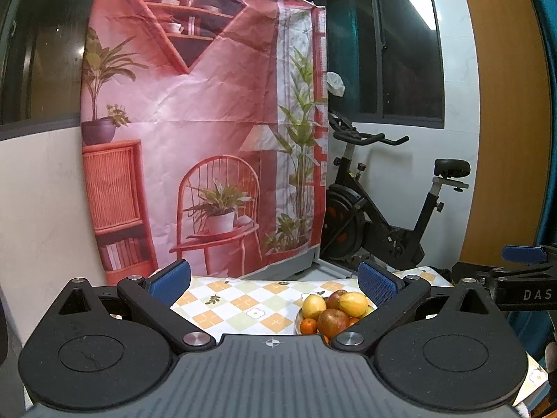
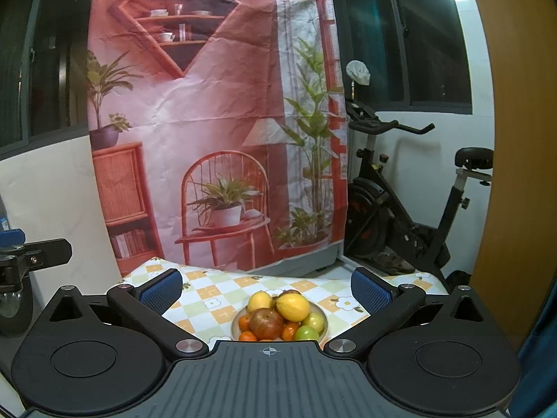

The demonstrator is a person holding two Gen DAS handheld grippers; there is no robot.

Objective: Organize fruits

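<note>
Behind the checked, flower-printed tablecloth (image 2: 222, 292) hung a creased pink backdrop printed with shelves, a chair and potted plants (image 2: 216, 122), and a black exercise bike (image 2: 400, 209) stood on the floor past the cloth's far right corner.

On the left gripper (image 1: 275, 284), the blue-padded fingers (image 1: 170, 280) stood spread wide with nothing between them, raised above the near part of the cloth. A pale round plate (image 1: 298, 324) heaped with fruit lay just inside its right-hand finger, partly hidden by the gripper body. On the right gripper (image 2: 266, 287), the blue-padded fingers (image 2: 162, 291) were likewise spread wide and empty, with the same plate (image 2: 322, 315) centred between them, further along the cloth.

The heap held two yellow lemons (image 2: 292, 306) on top, a red-and-yellow apple (image 2: 266, 323) in front, small orange mandarins (image 2: 244, 322) low along the near rim, and green fruits (image 2: 307, 332) at the right side. From the left wrist view, the right gripper's black frame reached in at the right edge.
</note>
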